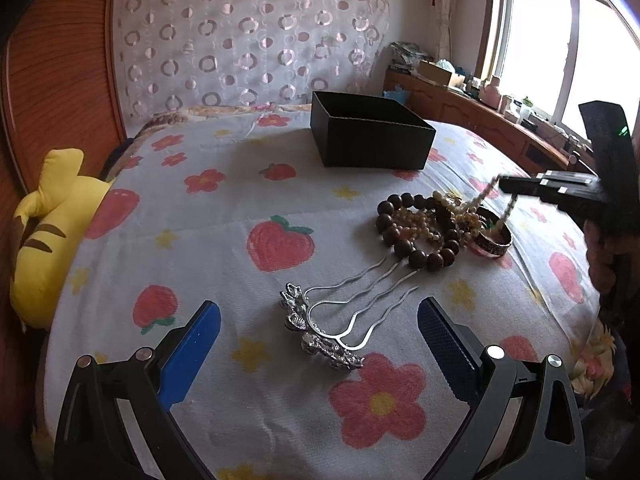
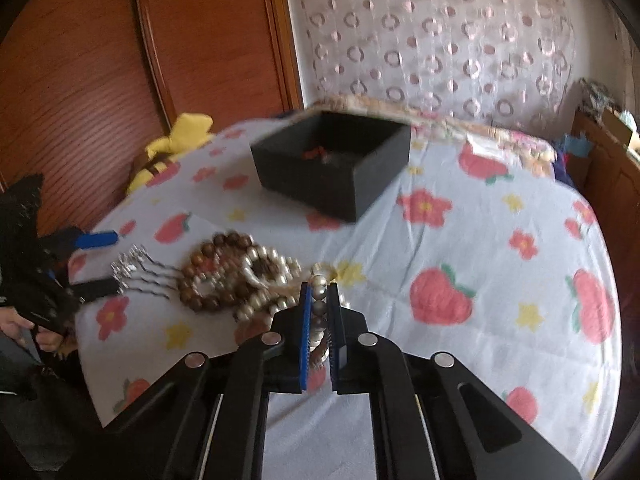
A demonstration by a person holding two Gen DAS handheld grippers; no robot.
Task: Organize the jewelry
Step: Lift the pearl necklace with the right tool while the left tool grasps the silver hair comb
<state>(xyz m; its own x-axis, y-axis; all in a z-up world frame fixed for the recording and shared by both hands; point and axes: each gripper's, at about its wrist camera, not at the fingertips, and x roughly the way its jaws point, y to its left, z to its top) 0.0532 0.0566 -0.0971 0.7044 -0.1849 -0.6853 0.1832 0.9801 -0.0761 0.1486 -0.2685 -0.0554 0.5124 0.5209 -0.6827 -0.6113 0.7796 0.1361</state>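
Observation:
A jewelry pile lies on the flowered bedsheet: a brown wooden bead bracelet (image 1: 416,232) (image 2: 208,276), pearl strands (image 1: 424,224) (image 2: 268,268), a dark bangle (image 1: 492,240) and two silver hair forks (image 1: 340,320) (image 2: 136,270). An open black box (image 1: 370,136) (image 2: 332,164) stands farther back, with something red inside. My left gripper (image 1: 320,322) is open, its blue pads either side of the hair forks. My right gripper (image 2: 319,292) (image 1: 508,188) is shut on a pearl strand (image 2: 319,312), which hangs from it down to the pile.
A yellow striped plush toy (image 1: 52,224) (image 2: 172,148) lies at the bed's left edge by the wooden headboard (image 1: 56,64). A curtain (image 1: 248,36) hangs behind. A cluttered wooden cabinet (image 1: 480,112) runs under the window at right.

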